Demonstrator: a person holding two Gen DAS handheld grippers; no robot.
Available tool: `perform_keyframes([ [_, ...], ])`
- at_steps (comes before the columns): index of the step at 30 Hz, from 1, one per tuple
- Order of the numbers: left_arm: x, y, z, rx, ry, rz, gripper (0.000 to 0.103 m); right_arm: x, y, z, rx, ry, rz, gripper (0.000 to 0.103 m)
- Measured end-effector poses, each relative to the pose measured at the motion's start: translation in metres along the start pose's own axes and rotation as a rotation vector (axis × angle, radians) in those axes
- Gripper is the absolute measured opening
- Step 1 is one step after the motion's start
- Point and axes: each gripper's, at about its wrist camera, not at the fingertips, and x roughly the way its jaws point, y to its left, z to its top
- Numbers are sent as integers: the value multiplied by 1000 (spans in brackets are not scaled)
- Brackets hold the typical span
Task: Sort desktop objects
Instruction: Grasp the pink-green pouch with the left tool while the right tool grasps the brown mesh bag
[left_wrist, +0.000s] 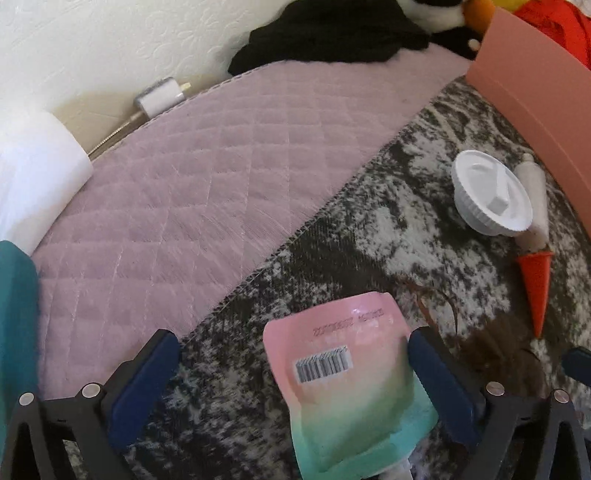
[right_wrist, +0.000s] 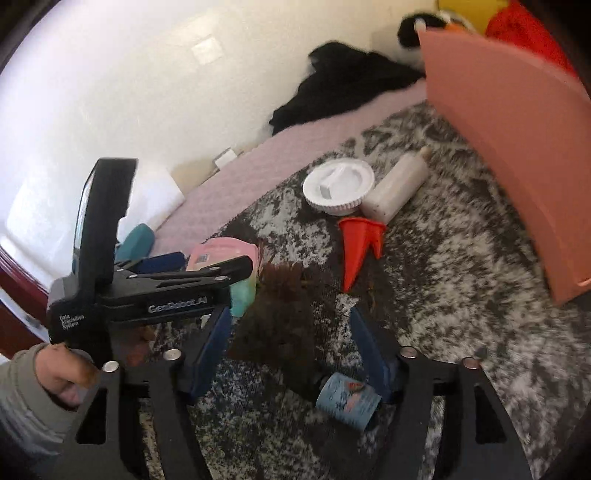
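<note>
Pink-to-green gradient pouch (left_wrist: 351, 384) is being straddled by the widely parted left gripper (left_wrist: 291, 373); brown bristly brush (right_wrist: 284, 325) is being flanked by the spread right gripper (right_wrist: 291, 347).

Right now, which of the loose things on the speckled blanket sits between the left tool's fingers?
The pink-to-green pouch with the barcode. The white lid, white tube and orange cone all lie farther off, near the pink bin.

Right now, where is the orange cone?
The orange cone lies on the mottled grey rug, ahead of the right gripper, just in front of the white round lid and the white bottle.
</note>
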Motion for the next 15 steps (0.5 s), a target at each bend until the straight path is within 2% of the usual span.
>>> perform_keyframes([
  [2, -4, 2, -6, 46, 11, -2, 103, 4, -12, -1, 62, 27, 47, 80],
  [4, -8, 6, -12, 65, 10, 20, 103, 8, -12, -3, 53, 23, 48, 80],
  [7, -11, 9, -17, 61, 12, 12, 103, 18, 6, -3, -34, 27, 28, 81],
  [8, -12, 11, -19, 54, 1, 19, 99, 22, 13, -2, -66, 31, 19, 80],
  [10, -13, 22, -20, 11, -12, 3, 101, 32, 26, 1, -131, 39, -19, 79],
  [11, -14, 27, -21, -10, -6, -24, 101, 38, 28, 2, -146, 56, -44, 72],
  [12, -14, 28, -22, -10, -8, -25, 101, 42, 28, 2, -159, 67, -76, 59],
  [13, -15, 26, -23, 0, -9, -19, 101, 42, 29, 1, -175, 61, -106, 53],
  [14, -15, 23, -25, 16, -10, -13, 101, 40, 28, 1, -178, 58, -124, 39],
  [15, -14, 19, -26, 32, -10, -11, 101, 36, 23, 2, -146, 55, -116, 30],
])
